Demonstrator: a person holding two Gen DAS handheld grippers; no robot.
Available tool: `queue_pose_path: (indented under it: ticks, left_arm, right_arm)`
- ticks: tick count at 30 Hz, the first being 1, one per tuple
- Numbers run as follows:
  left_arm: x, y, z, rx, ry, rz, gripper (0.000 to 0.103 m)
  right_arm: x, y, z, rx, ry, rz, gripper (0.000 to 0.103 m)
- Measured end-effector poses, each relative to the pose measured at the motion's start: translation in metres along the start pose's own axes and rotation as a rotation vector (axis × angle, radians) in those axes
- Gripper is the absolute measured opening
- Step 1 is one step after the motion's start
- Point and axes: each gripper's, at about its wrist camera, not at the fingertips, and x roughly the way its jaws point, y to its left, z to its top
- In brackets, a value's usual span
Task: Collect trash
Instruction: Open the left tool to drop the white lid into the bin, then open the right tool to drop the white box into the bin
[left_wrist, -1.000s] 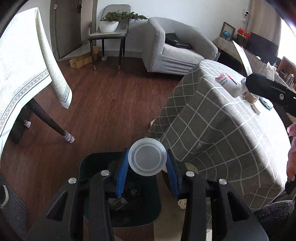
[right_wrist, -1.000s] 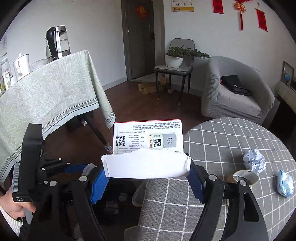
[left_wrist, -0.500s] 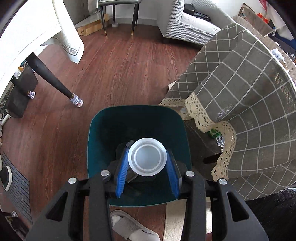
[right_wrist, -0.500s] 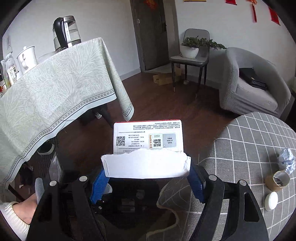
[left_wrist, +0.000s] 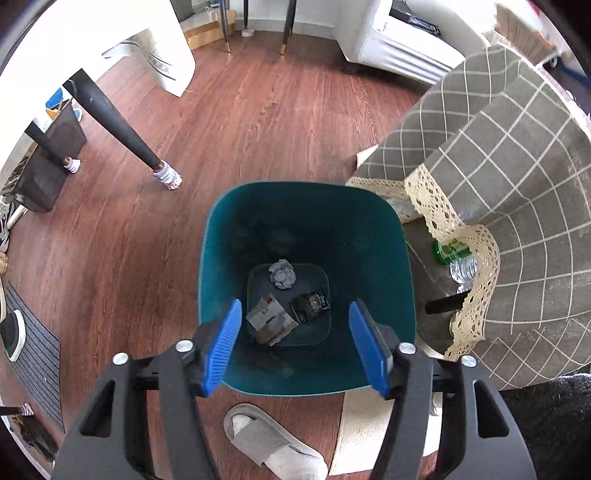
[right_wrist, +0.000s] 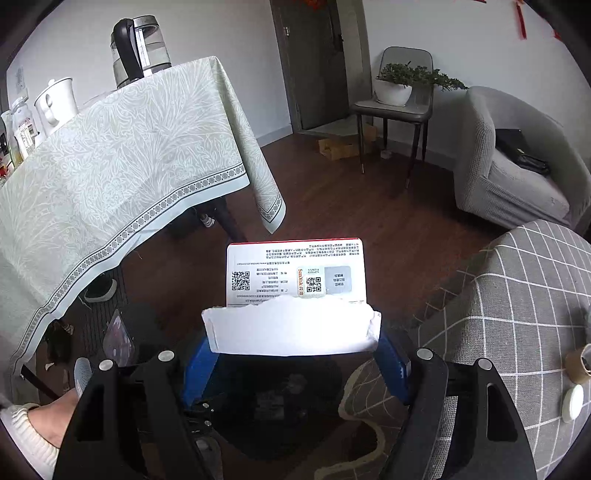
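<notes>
Left wrist view looks straight down into a dark teal plastic waste bin (left_wrist: 218, 266) standing on the reddish wood floor (left_wrist: 258, 110), just left of the grey checked tablecloth with a lace hem (left_wrist: 517, 184). The left gripper (left_wrist: 295, 345) hangs over the near rim with its blue pads spread wide and nothing between them. At the bottom of the bin lie a crumpled grey paper ball (left_wrist: 282, 274), a small black wrapper (left_wrist: 309, 306) and a torn grey-brown carton scrap (left_wrist: 270, 321).

In the right wrist view, the right gripper (right_wrist: 291, 354) is clamped on a white printed cardboard package with a red edge and QR codes (right_wrist: 295, 273), its torn white flap (right_wrist: 291, 328) spanning the pads. The dark mouth of the bin shows below and behind the fingers, partly hidden by them, so how well the package sits over the opening cannot be told.

The likely step is dropping this package in. The risk is a release made short of the rim: a flat, light card could glide sideways, catch the edge of the bin or the hanging tablecloth, and land on the floor near the grey slipper (left_wrist: 273, 443). The two grippers are close together over one bin and could knock each other. More trash waits on the checked table: a cardboard tape core (right_wrist: 580, 363) and a white round cap (right_wrist: 572, 402).
</notes>
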Motion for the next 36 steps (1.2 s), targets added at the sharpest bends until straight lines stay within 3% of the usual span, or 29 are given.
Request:
queue_pose_path:
  ticks: [20,36]
  left_arm:
    - [-0.093,0.032,0.015,-0.097,-0.273,-0.010,0.070]
    - [-0.155,0.005,0.031,-0.063,-0.434,-0.033,0.049]
  right_arm:
    - [0.063,0.018,-0.024,0.005,0.169,0.028,0.076]
    - [0.103,0.037,-0.060,-0.047,0.323,0.062,0.078]
